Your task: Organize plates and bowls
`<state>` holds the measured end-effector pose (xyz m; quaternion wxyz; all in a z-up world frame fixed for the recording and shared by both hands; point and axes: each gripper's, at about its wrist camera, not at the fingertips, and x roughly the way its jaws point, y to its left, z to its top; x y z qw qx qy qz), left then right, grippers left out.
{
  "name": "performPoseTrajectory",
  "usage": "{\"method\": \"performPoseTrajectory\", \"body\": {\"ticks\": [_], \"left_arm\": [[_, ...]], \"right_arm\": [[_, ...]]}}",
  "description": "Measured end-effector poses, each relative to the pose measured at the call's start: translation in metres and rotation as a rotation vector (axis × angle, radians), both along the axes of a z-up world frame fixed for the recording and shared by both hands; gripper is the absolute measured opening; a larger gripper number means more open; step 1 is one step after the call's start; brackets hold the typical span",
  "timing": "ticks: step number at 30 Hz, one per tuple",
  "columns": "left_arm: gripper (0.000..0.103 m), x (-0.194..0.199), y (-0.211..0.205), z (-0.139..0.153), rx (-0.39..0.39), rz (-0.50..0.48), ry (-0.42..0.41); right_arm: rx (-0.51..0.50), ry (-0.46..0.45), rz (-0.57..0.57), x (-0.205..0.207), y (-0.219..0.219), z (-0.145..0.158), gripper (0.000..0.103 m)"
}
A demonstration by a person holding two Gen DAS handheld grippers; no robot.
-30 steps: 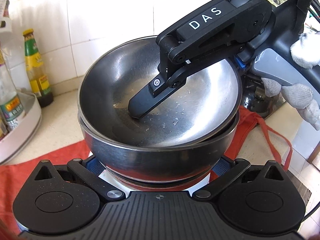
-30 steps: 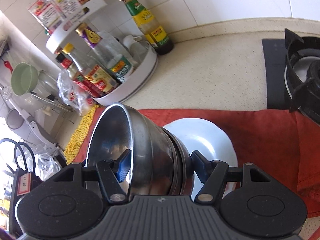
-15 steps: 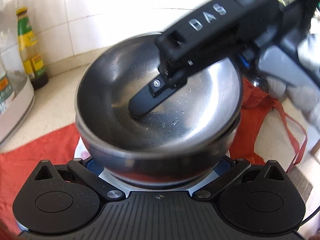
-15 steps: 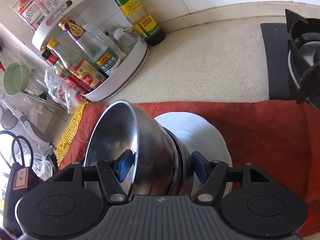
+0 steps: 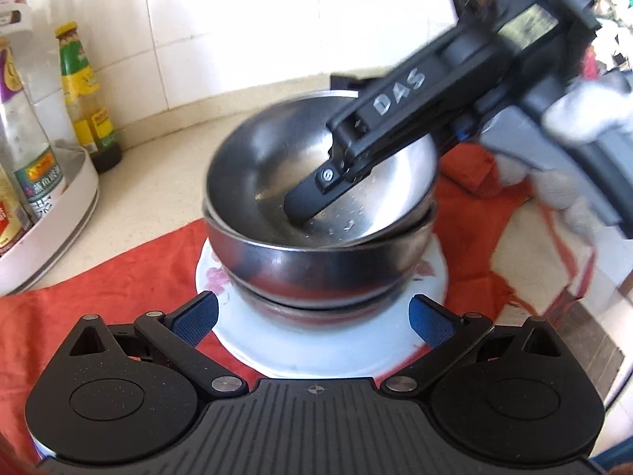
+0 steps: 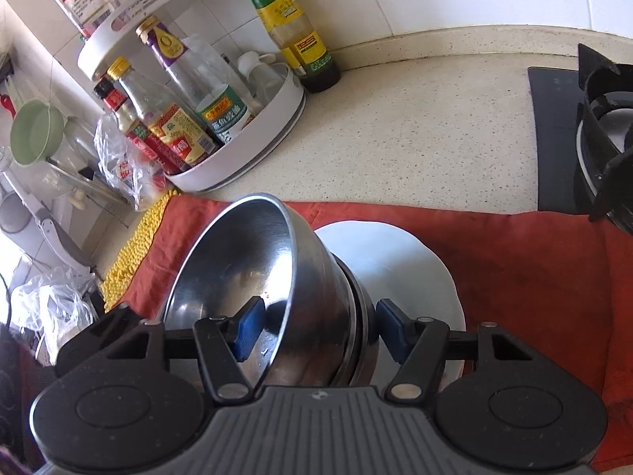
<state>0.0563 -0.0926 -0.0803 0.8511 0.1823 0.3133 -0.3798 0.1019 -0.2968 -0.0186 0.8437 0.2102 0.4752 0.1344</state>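
Since a second earlier, the left gripper (image 5: 313,321) had drawn back from the stack. Its fingers (image 5: 196,318) no longer flanked the lower bowl (image 5: 316,265) but stood wide apart with nothing between them, their blue pads over the near rim of the white plate (image 5: 316,352). The plate, almost hidden before, now showed most of its rim. The right gripper (image 6: 318,328) had just been closing slightly, with the walls of both bowls between its fingers. The stack itself had kept its place.

The left wrist view was smeared by motion, and the white-gloved hand (image 5: 573,118) on the right gripper was a blur. That view showed only one right finger, lying inside the upper bowl (image 5: 257,158); the other was hidden behind the stack. In the right wrist view the gripper body cut off the bowls' near side, so I could not tell whether the pads actually pressed on the steel.

The white bottle rack (image 6: 245,158) stood at the table's (image 6: 415,118) back left. The two steel bowls sat nested on the plate, the upper one tilted, on the red cloth (image 5: 118,277) along the table's front edge. The right gripper's left finger was inside the upper bowl, and its right finger was just beside the lower bowl's outer wall. The stove (image 6: 605,118) sat at the table's right edge.
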Motion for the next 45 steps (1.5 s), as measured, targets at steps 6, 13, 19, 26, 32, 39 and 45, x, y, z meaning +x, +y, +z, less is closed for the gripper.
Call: {"method": "performPoseTrajectory", "body": {"ticks": [6, 13, 19, 26, 32, 39, 45], "left_arm": [[0.103, -0.004, 0.01, 0.01, -0.058, 0.061, 0.03], [0.103, -0.01, 0.024, 0.015, -0.091, 0.113, 0.025], [0.103, -0.009, 0.038, 0.027, -0.136, 0.188, 0.014], [0.103, -0.017, 0.055, 0.049, -0.23, 0.315, 0.0], [0.103, -0.025, 0.049, 0.047, -0.171, 0.403, 0.002], [0.103, -0.045, 0.042, 0.044, -0.155, 0.448, 0.012], [0.103, -0.06, 0.037, 0.044, -0.139, 0.471, -0.01]], "right_arm": [[-0.019, -0.016, -0.02, -0.001, 0.004, -0.001, 0.062], [0.067, -0.079, -0.104, -0.009, -0.01, 0.018, 0.063], [-0.024, -0.217, -0.106, -0.043, 0.003, 0.066, 0.063], [-0.166, -0.27, -0.154, -0.113, 0.035, 0.086, 0.063], [-0.195, -0.246, -0.248, -0.157, 0.045, 0.076, 0.063], [-0.256, -0.206, -0.335, -0.18, 0.052, 0.064, 0.067], [-0.29, -0.188, -0.391, -0.188, 0.055, 0.058, 0.069]]}}
